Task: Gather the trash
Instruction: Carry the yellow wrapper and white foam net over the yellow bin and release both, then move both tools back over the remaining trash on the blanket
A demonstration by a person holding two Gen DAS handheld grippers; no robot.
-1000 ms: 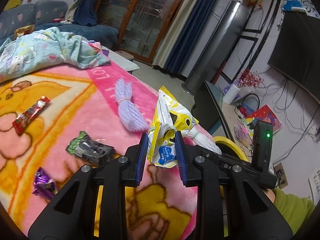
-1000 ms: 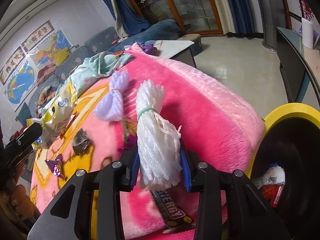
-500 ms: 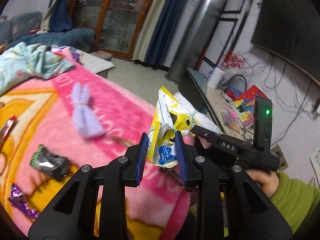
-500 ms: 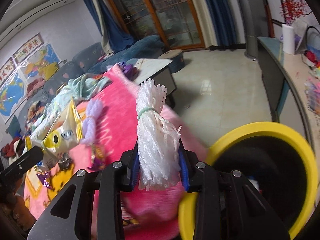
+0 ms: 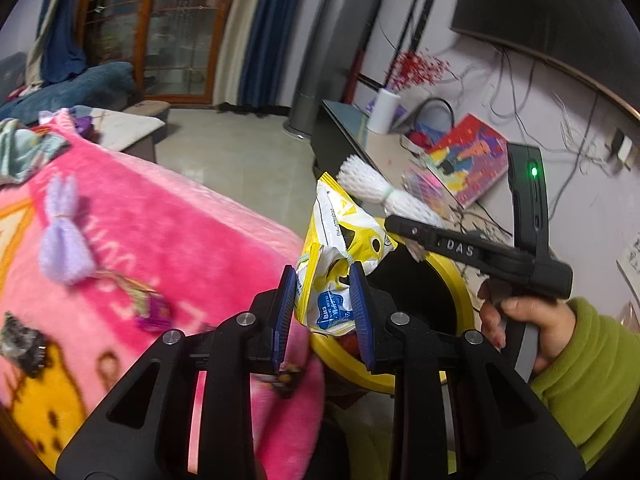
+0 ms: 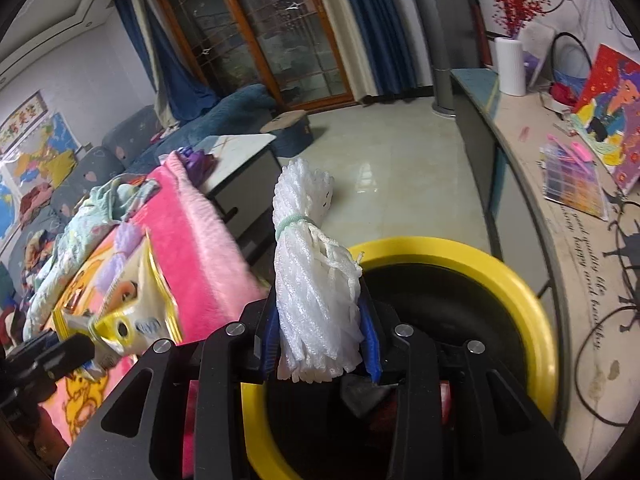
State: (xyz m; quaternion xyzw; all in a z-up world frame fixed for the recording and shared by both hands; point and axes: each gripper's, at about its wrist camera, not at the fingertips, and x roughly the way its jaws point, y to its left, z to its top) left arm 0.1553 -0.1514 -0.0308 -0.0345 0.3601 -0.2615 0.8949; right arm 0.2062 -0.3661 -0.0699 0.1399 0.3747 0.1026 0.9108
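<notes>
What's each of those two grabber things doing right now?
Left gripper: closed on a yellow snack bag.
Right gripper: closed on a white foam net bundle.

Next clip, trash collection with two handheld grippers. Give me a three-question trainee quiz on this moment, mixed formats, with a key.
1. Multiple choice: what does the left gripper hold? A) a purple candy wrapper B) a yellow snack bag C) a paper roll

2. True or false: the right gripper is shut on a white foam net above the yellow-rimmed bin.

3. Fill in: the purple foam net lies on the ____ blanket.

Key
1. B
2. True: the net sits clamped between the blue pads, the bin's dark opening right behind it.
3. pink
</notes>
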